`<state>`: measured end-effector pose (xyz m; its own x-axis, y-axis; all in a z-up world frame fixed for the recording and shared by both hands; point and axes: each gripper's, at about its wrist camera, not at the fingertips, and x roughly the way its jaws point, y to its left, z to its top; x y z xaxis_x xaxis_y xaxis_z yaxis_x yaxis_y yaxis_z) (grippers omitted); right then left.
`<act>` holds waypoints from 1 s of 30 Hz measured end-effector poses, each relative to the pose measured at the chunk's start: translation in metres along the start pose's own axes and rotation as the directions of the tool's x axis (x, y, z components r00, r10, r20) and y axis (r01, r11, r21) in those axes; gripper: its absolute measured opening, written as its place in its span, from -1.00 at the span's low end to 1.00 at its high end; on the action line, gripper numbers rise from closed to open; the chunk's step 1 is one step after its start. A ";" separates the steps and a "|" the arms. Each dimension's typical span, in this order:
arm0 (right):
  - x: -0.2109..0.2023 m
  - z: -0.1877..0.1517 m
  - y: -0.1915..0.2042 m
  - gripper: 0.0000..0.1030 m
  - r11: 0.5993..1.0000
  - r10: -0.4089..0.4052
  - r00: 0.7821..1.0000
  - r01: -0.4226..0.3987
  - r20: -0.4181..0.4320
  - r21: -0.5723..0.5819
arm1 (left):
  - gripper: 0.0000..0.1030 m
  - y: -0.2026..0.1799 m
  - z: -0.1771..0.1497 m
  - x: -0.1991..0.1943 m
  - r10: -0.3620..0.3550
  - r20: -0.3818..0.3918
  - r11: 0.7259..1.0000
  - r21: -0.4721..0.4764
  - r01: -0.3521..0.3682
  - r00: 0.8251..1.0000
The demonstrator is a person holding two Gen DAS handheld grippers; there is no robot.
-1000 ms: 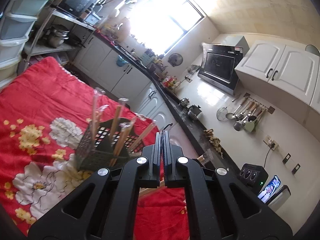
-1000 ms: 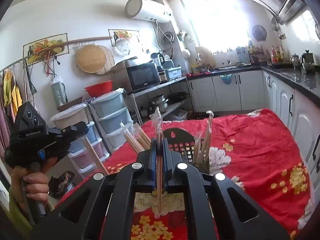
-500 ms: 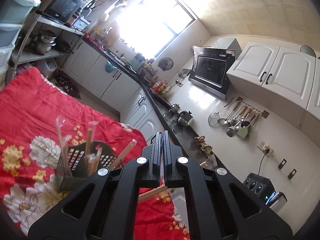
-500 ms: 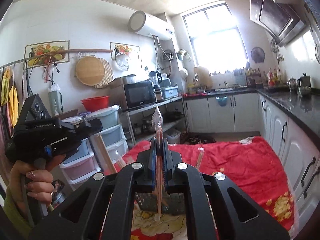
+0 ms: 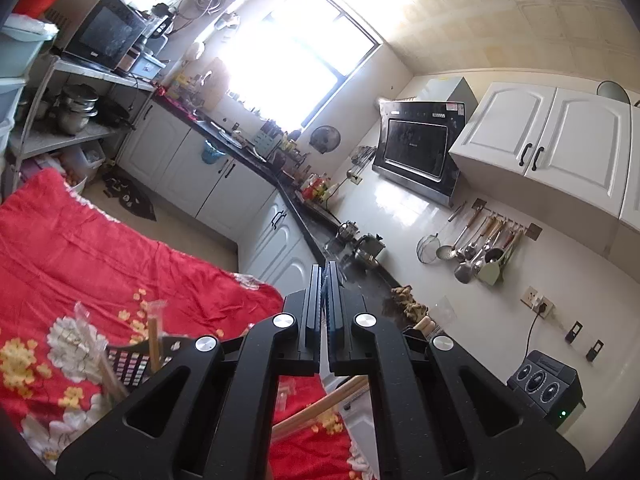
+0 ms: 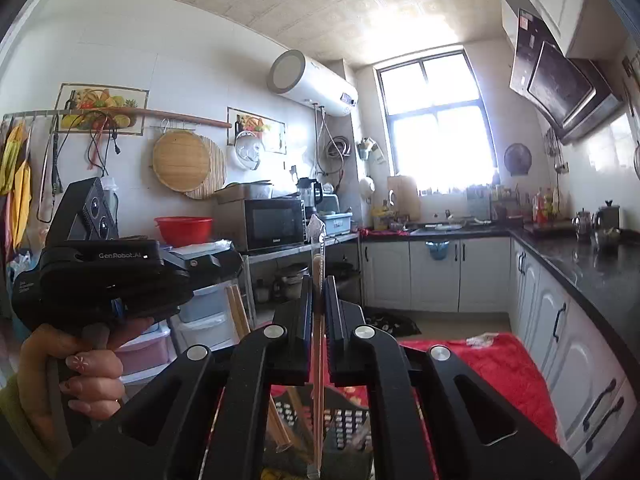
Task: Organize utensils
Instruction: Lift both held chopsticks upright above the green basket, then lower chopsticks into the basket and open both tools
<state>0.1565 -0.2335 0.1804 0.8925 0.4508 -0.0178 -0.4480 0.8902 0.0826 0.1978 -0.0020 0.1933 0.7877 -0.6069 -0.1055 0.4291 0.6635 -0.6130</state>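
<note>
My right gripper (image 6: pixel 319 280) is shut on a pair of wrapped wooden chopsticks (image 6: pixel 318 360) held upright, their plastic sleeve tip above the fingers. Below it stands the black perforated utensil basket (image 6: pixel 344 424) with several wrapped chopsticks in it. My left gripper (image 5: pixel 325 272) is shut on another pair of wooden chopsticks (image 5: pixel 316 410) that runs crosswise under its fingers. The basket (image 5: pixel 128 360) sits low left in the left wrist view on the red floral cloth (image 5: pixel 80 248). The left gripper body (image 6: pixel 100 276) shows at the left of the right wrist view, raised.
The red cloth (image 6: pixel 492 364) covers the table. White cabinets and a black countertop (image 6: pixel 580 264) run along the right. A shelf with a microwave (image 6: pixel 268 222) and plastic drawers (image 6: pixel 200 328) stands behind the table.
Both grippers have risen and tilted upward, so the basket has dropped to the bottom of both views. Each still holds its chopsticks.
</note>
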 end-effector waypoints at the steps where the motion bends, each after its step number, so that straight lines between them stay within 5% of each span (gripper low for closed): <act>1: 0.002 0.002 -0.002 -0.89 1.000 -0.002 1.000 0.002 0.003 -0.002 | -0.99 0.000 0.002 0.003 -0.003 0.001 1.000 0.000 0.003 1.000; 15: 0.049 -0.003 -0.005 -0.89 0.997 -0.010 0.998 0.015 0.065 -0.074 | -0.99 0.013 -0.001 0.035 0.039 0.030 0.997 0.072 -0.041 0.999; 30: 0.087 -0.037 -0.013 -0.88 0.999 -0.030 0.999 0.029 -0.027 -0.035 | -0.99 0.051 -0.022 0.057 0.100 -0.035 0.994 0.048 -0.098 0.994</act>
<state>0.2376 -0.2031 0.1406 0.9036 0.4258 -0.0472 -0.4238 0.9045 0.0470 0.2545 -0.0123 0.1391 0.8105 -0.5528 -0.1936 0.3707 0.7401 -0.5611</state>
